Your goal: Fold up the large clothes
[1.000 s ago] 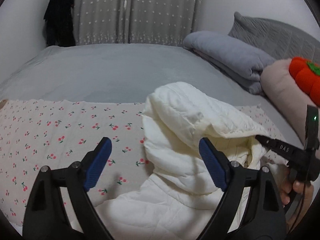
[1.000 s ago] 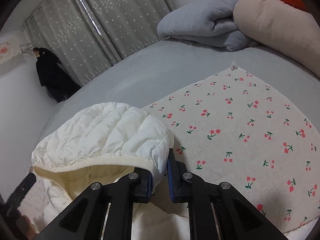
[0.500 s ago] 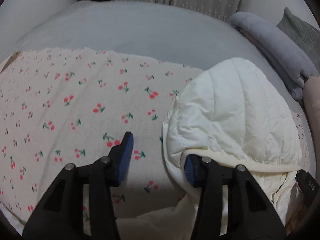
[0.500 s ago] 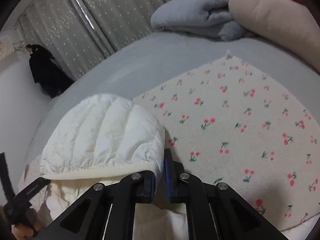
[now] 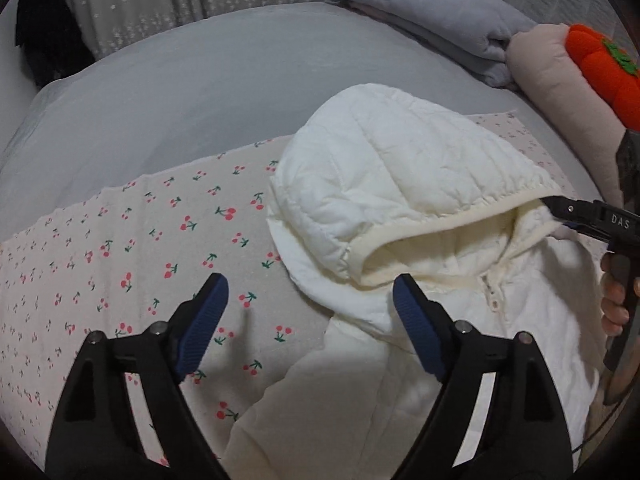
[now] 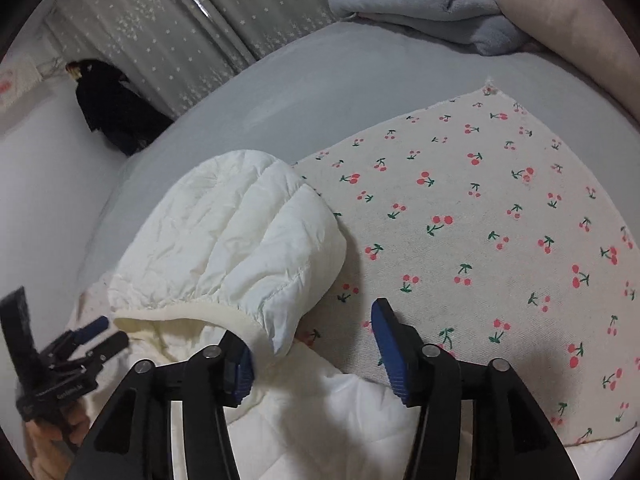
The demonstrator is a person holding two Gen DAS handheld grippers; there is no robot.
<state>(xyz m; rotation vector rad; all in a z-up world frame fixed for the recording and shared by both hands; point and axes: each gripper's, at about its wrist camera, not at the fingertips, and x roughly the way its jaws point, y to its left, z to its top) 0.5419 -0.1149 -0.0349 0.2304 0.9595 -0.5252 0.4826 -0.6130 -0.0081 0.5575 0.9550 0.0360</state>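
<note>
A white quilted hooded jacket [image 5: 400,184] lies on a cherry-print cloth [image 5: 120,248] on the bed, hood puffed up toward the pillows. My left gripper [image 5: 310,328] is open and empty, hovering just before the hood's cream rim. In the right wrist view the jacket's hood [image 6: 240,240] lies at left. My right gripper [image 6: 314,354] is open, its left finger against the hood's rim, its right finger over the cloth [image 6: 480,220]. The right gripper also shows at the right edge of the left wrist view [image 5: 560,210], at the hood's rim.
A grey bed sheet [image 5: 180,80] spreads beyond the cloth. A folded grey blanket [image 5: 432,12], a beige pillow [image 5: 552,76] and an orange plush [image 5: 600,68] sit at the right. Curtains [image 6: 200,20] and a dark hanging garment [image 6: 112,108] stand behind.
My right gripper has opened and let go of the hood's rim. My left gripper has opened wider and pulled back from the hood. The hood has settled onto the cloth.
</note>
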